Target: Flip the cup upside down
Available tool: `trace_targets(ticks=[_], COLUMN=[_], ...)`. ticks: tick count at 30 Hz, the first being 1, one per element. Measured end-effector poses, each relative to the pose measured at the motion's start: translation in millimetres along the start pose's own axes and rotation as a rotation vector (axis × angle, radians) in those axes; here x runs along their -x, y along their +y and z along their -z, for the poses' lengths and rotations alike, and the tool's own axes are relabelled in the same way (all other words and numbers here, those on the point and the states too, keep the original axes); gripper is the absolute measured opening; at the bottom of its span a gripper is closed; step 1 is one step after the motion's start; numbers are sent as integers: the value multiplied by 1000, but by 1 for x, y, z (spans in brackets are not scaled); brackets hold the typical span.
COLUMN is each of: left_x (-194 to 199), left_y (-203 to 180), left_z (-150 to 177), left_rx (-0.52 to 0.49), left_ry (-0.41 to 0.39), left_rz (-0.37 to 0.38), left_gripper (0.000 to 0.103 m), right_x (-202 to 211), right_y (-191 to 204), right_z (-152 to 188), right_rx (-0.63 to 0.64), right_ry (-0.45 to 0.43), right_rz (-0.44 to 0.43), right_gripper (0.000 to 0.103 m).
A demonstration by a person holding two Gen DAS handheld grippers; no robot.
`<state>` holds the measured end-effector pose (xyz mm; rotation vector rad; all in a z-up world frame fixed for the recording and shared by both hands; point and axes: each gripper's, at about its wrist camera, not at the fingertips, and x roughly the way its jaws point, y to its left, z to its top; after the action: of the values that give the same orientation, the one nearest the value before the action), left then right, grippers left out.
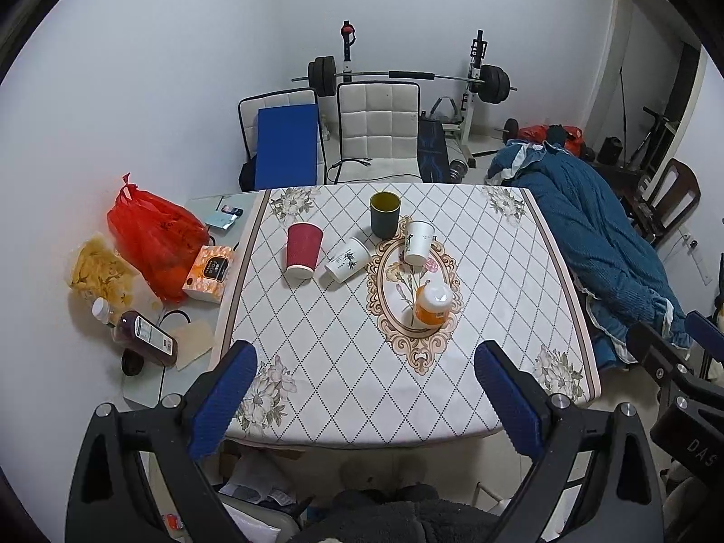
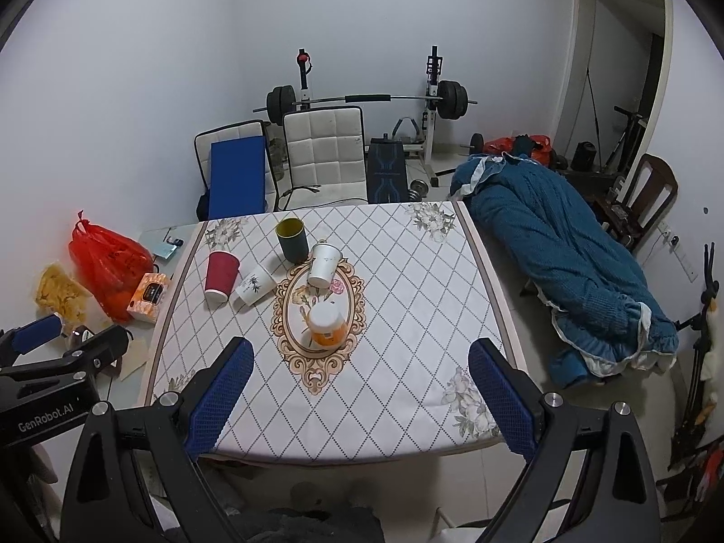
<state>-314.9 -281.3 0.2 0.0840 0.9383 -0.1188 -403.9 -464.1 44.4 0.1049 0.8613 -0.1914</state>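
A dark green cup [image 1: 385,214] [image 2: 292,238] stands upright, mouth up, at the far middle of the table [image 1: 497,280]. A red paper cup [image 1: 302,250] [image 2: 221,276] stands mouth down to its left. A white paper cup with a bamboo print [image 1: 347,259] [image 2: 254,285] lies on its side. Another white paper cup [image 1: 418,242] [image 2: 323,264] stands mouth down. My left gripper [image 1: 364,400] is open and empty above the table's near edge. My right gripper [image 2: 359,393] is open and empty, also at the near edge.
An orange jar with a white lid [image 1: 432,303] [image 2: 326,323] stands on the table's oval motif. A side table at the left holds a red bag [image 1: 154,240], a tissue box [image 1: 210,273] and a bottle [image 1: 144,337]. Chairs [image 1: 378,131] stand behind; a blue blanket [image 1: 597,244] lies to the right.
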Motion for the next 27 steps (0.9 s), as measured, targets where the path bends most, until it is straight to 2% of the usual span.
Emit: trace_targets(ticks=[27], left_x=[8], left_y=[0], left_z=[3], left_rx=[28], left_ry=[-21], left_rz=[-36], left_gripper=[101], right_x=[-6], right_y=[-2], right_z=[1], right_rx=[-2], right_ry=[5], right_rz=[8], right_gripper=[102])
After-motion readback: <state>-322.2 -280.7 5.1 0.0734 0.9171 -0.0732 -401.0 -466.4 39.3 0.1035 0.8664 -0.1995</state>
